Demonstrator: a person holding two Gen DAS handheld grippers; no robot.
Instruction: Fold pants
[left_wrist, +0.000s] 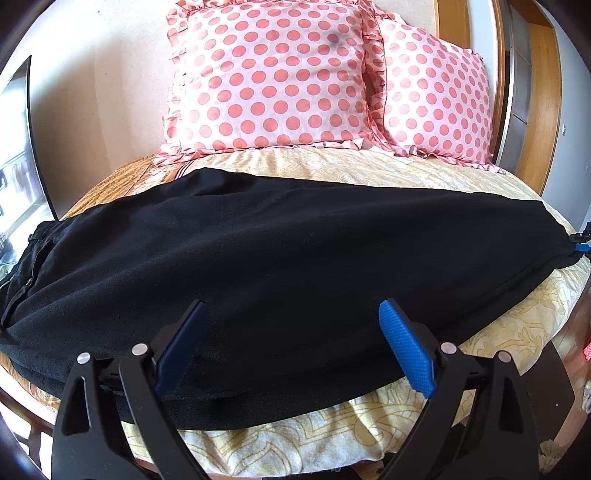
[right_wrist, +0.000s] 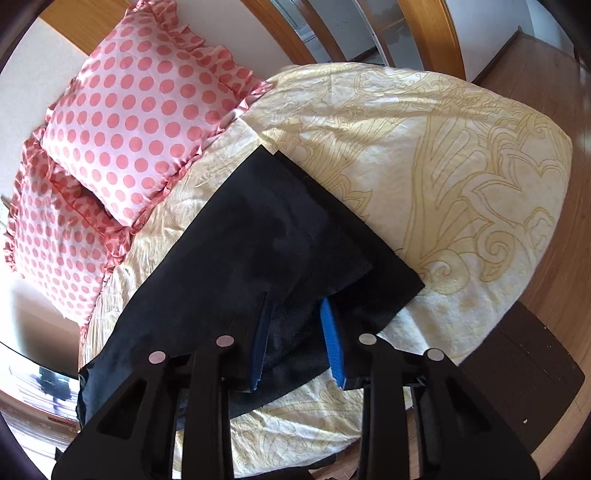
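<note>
Black pants lie folded lengthwise across the bed, waistband at the left, leg cuffs at the right. My left gripper is open and empty, hovering over the near edge of the pants at mid-length. In the right wrist view the pants' cuff end lies on the bedspread. My right gripper has its blue fingers partly closed around layers of the cuff fabric, with a gap still between them. The right gripper also shows at the far right of the left wrist view, at the cuffs.
Two pink polka-dot pillows lean against the wall at the head of the bed. A cream and yellow patterned bedspread covers the bed. A dark wooden bed frame corner and wood floor lie to the right.
</note>
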